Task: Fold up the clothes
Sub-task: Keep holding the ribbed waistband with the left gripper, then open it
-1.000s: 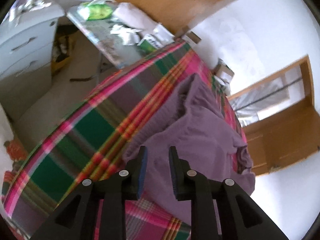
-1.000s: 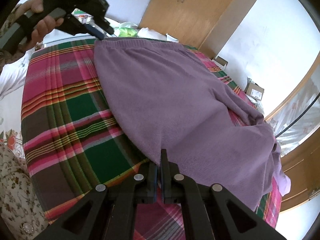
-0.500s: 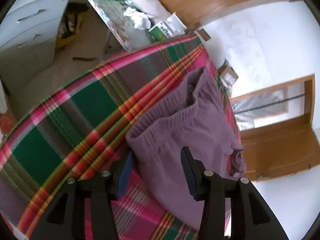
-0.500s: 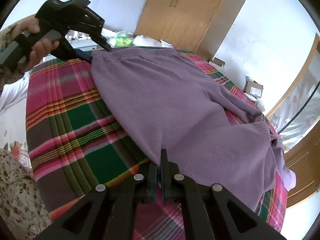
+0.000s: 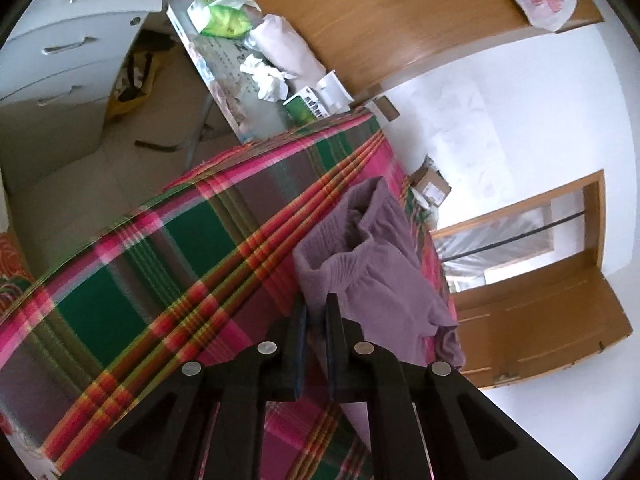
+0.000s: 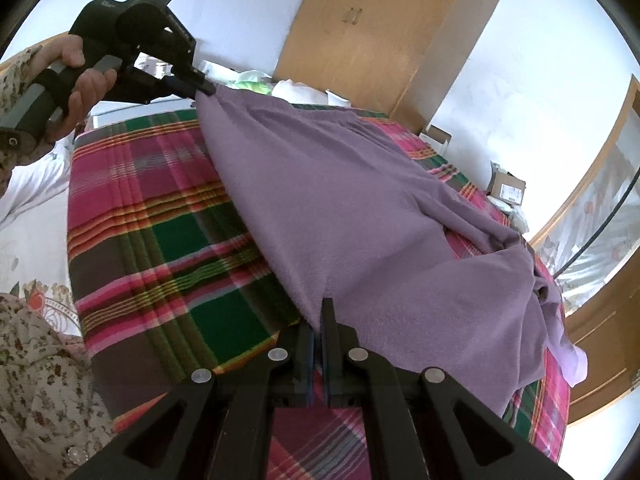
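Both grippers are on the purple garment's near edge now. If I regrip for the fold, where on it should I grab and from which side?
Probably stay on the near edge of the purple garment: left gripper at the gathered waistband corner, right gripper at the lower edge. That edge lies straight over the plaid blanket; the far side is bunched.

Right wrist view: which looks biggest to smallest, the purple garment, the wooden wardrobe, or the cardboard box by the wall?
1. Purple garment, though nearness to the camera inflates it.
2. Wooden wardrobe.
3. Cardboard box.

Left hand-held gripper (image 5: 316,310) pinching purple garment (image 5: 372,276) waistband corner over plaid blanket (image 5: 168,264).
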`<state>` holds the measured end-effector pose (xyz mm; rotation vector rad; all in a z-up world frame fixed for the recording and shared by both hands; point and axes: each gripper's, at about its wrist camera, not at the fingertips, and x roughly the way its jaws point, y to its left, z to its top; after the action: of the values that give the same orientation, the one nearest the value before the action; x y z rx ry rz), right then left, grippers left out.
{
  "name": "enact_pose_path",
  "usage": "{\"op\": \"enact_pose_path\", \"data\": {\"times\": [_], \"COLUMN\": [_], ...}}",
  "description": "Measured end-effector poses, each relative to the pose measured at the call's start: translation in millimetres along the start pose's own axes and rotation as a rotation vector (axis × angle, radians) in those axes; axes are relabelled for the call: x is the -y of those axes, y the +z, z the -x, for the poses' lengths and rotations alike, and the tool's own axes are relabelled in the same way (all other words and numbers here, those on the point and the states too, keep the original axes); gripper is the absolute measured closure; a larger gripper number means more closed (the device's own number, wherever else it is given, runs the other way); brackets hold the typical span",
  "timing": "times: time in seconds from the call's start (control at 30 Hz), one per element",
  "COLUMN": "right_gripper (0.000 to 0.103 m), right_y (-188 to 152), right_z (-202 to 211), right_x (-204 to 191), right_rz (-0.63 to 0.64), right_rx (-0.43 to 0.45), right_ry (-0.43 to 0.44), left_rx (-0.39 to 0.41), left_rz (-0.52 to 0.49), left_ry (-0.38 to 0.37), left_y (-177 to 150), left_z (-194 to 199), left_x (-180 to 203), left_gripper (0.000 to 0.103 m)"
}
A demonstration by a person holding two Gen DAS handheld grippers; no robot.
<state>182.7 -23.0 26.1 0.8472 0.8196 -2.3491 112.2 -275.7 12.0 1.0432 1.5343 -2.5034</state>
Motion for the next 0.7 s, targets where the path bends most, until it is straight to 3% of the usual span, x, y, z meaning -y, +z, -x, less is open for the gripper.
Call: {"op": "enact_pose_path", "data": {"times": [0.2,0.47,0.7], "right_gripper": [0.101,0.101,0.1], "right_y": [-3.1,-9.6,-10.1], "right_z": [10.4,-9.7,-11.6], "right_x": [-3.5,-11.8,-6.8], "right_rz": [0.02,0.031,0.027], "right_rx": [0.002,-0.055,-0.061], "right_ry": [0.02,0.064,0.091], "left_rx": [0.018,-0.015,-0.029], "left_rz": [0.005,0.025,0.028], "left_ry": [-0.016,0.078,0.106], "left_y": [-9.4,-13.7,-14.6], "left_z": [17.8,2.0,-1.3], "left_x": [-3.6,-28.0,-34.5], "left_gripper": [0.095,0.095,0.095]}}
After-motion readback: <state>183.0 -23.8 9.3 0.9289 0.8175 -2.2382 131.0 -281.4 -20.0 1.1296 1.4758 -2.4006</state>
